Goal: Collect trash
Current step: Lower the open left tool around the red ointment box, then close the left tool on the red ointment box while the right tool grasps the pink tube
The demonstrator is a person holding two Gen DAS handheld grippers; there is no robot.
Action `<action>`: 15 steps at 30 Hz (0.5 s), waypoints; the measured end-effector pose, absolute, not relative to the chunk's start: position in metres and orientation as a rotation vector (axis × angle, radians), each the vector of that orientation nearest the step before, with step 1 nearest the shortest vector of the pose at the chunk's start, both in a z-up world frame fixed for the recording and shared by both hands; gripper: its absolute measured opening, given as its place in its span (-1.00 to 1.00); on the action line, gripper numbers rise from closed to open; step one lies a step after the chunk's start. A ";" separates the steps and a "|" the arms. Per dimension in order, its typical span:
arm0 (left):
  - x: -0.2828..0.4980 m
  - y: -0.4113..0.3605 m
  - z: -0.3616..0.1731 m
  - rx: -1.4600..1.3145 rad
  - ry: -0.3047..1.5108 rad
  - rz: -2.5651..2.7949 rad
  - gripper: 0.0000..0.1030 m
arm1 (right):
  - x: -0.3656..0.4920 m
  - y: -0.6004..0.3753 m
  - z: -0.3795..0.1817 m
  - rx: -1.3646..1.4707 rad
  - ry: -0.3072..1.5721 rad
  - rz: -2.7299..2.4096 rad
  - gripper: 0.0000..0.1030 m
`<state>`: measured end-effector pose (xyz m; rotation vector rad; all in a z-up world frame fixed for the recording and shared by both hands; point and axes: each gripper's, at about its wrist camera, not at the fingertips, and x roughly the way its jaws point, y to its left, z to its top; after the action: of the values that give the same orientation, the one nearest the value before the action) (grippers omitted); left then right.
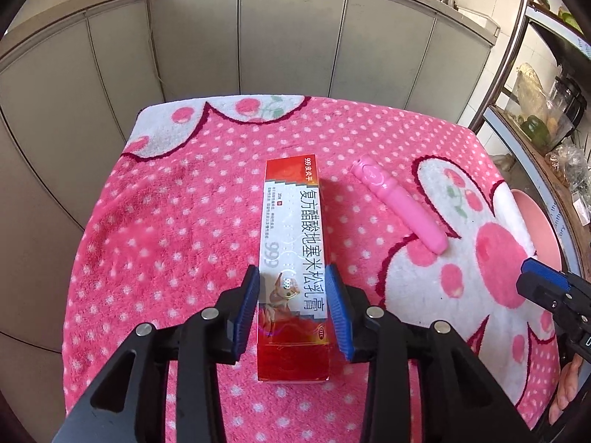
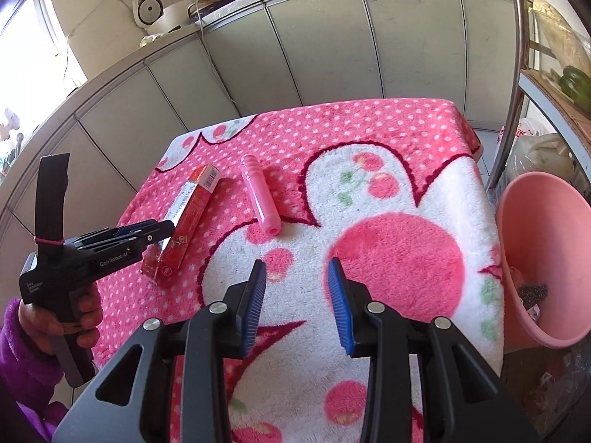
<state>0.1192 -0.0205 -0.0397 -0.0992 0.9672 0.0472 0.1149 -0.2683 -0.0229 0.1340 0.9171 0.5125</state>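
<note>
A person in a fuzzy purple sleeve (image 2: pixel 22 347) is holding a black two-finger gripper in each hand over a small table draped with a pink, white-dotted plush blanket with cherry patterns (image 1: pixel 177 221). The left gripper (image 1: pixel 293 277) is pointing steeply down at a long red-and-white cardboard medicine box with printed Chinese lettering (image 1: pixel 291 229), which is lying flat on the blanket; its blue ribbed pads (image 1: pixel 249 306) are standing either side of the box's near end, right beside its long edges, with the jaws spread about as wide as the box, and I cannot tell whether they are pressing on it. Just ahead and to the right of that gripper, a pink plastic cylinder with a ridged end (image 1: pixel 399 205) is lying on the blanket, apart from the box. The right gripper (image 2: pixel 297 273) is hanging over the white part of the blanket, jaws parted and holding nothing. To its right, beside the table's edge, a pink plastic bucket (image 2: pixel 546 229) is standing with some dark scraps in its bottom. Grey cabinet doors (image 1: pixel 288 37) are running behind the table.
</note>
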 end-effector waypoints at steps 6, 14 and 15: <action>0.120 -0.016 -0.042 -0.095 0.964 0.034 -0.30 | 0.117 -0.255 -0.023 0.112 0.922 0.532 -0.31; 0.118 -0.011 -0.045 -0.127 0.968 0.030 -0.15 | 0.125 -0.242 -0.023 0.084 0.928 0.543 -0.31; 0.118 -0.012 -0.045 -0.131 0.969 0.026 -0.15 | 0.127 -0.240 -0.024 0.083 0.933 0.547 -0.31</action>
<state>0.1183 -0.0122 -0.0449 -0.1315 0.9687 0.0265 0.1274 -0.2402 -0.0243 0.0829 0.9333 0.5468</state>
